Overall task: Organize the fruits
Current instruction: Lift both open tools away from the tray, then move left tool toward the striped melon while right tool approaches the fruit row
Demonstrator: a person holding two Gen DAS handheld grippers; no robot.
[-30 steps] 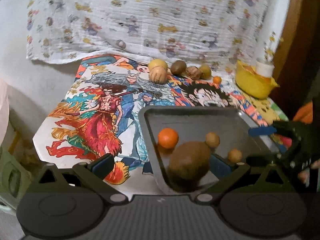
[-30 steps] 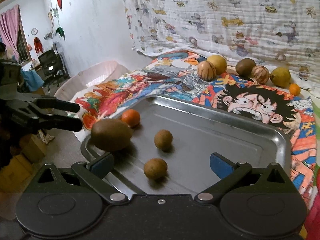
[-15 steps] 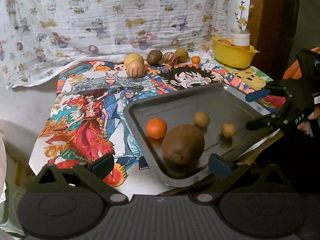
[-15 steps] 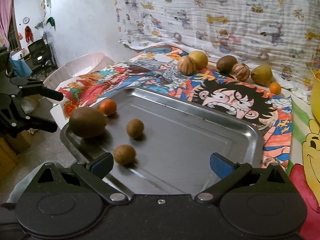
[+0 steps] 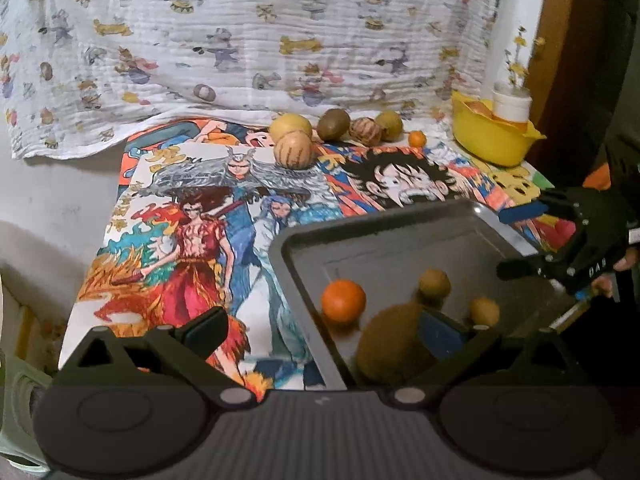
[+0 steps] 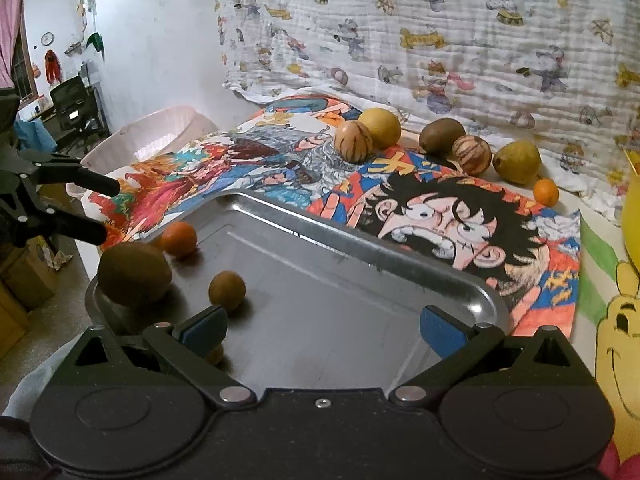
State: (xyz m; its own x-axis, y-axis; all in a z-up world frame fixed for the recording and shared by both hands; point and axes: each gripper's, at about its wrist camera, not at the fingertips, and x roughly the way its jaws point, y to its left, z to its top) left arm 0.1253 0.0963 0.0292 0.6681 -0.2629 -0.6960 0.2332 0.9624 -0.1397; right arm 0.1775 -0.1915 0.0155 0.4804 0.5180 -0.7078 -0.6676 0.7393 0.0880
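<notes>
A metal tray sits at the table's near edge. It holds a big brown kiwi, an orange and two small brown fruits. Several more fruits line the back by the cloth. My left gripper is open over the tray's left corner, near the kiwi. My right gripper is open over the tray's near side and also shows in the left wrist view.
A yellow bowl with a white cup stands at the back right. A printed cartoon cloth hangs behind. Colourful posters cover the table. A pale basket stands off the left edge.
Both grippers moved in closer over the tray after having drawn back half a second ago. The fruits in the tray lie as before. Both jaws stayed open.
</notes>
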